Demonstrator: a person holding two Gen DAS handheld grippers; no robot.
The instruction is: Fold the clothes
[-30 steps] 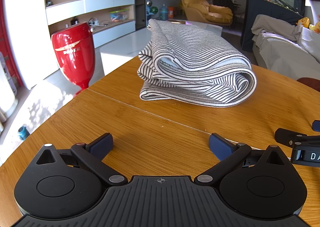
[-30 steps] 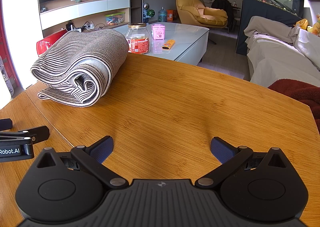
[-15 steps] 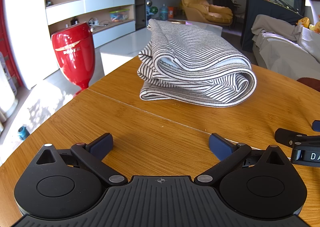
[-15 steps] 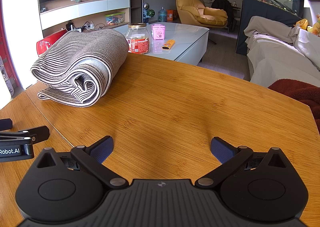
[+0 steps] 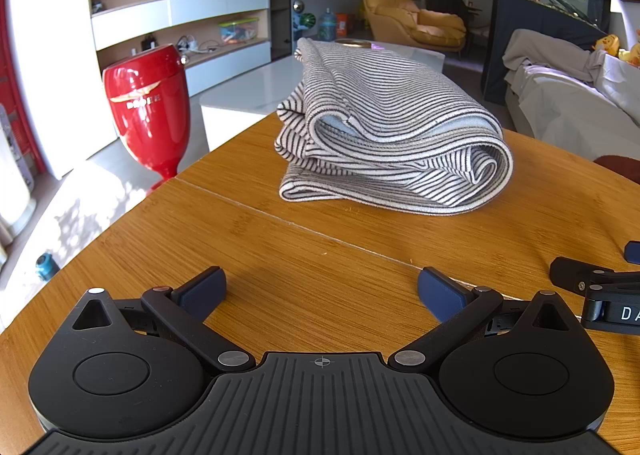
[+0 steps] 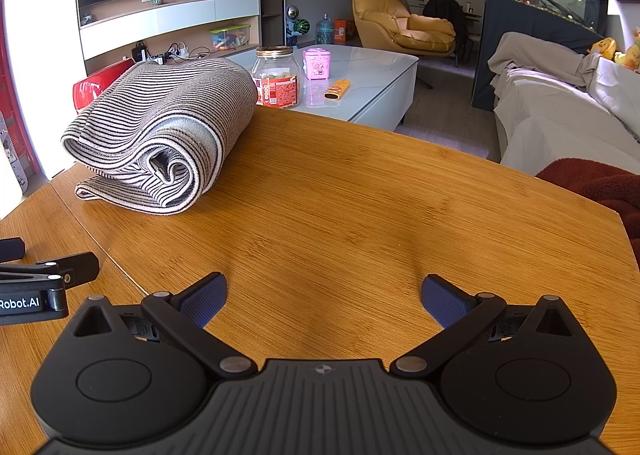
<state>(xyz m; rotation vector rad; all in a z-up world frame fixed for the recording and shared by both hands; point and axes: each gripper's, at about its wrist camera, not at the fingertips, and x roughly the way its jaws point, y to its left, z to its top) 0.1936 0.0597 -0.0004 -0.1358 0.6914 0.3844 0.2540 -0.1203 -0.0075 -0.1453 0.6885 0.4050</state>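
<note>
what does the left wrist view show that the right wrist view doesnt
Only the left wrist view shows the red goblet-shaped stand whole, on the floor beyond the table edge, and the open layered end of the striped garment.

Only the right wrist view shows the glass jar, the pink tin and the orange remote on the white coffee table.

Both show the folded garment on the wooden table, the yellow armchair, and the left gripper and right gripper open and empty.

Left hand-held gripper (image 5: 322,293) and right hand-held gripper (image 6: 324,297), jaws wide apart.
</note>
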